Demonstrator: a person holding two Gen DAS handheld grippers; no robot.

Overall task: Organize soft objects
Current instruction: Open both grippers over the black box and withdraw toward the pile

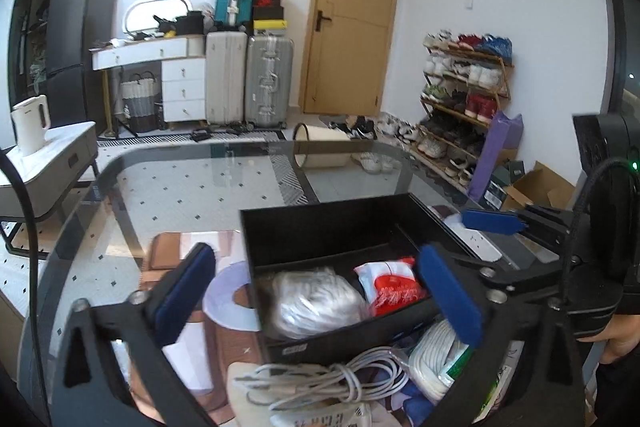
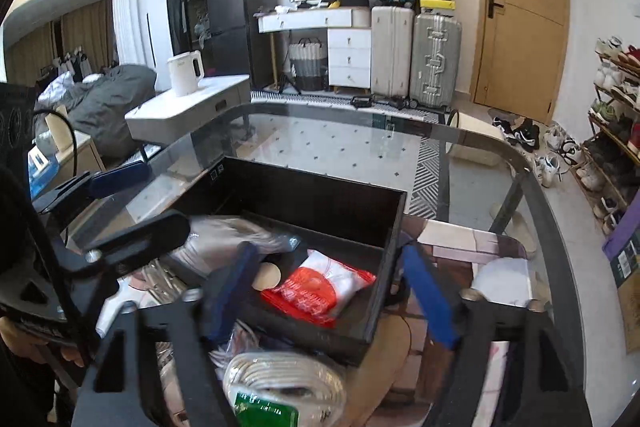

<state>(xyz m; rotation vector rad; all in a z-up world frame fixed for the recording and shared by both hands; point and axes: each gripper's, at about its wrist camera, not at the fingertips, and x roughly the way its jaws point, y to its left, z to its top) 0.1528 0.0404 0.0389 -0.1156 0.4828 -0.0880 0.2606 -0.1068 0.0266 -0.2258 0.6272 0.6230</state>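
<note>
A black open box (image 1: 332, 227) sits on the glass table and also shows in the right wrist view (image 2: 304, 195). Inside lie a clear bag of grey-white cable (image 1: 316, 301) and a red-and-white packet (image 1: 390, 287), which the right wrist view (image 2: 320, 289) shows too. My left gripper (image 1: 316, 301) is open and empty, its blue pads astride the box's near part. My right gripper (image 2: 332, 293) is open and empty, above the packet. A white cable coil with a green label (image 2: 280, 383) lies before the box. A loose grey cable (image 1: 332, 377) lies by it.
The glass table's (image 1: 192, 187) rounded edge runs behind the box. Papers and a white ring (image 1: 228, 303) lie left of the box, and a white power strip (image 1: 480, 243) lies right of it. Suitcases, a shoe rack and a door stand beyond.
</note>
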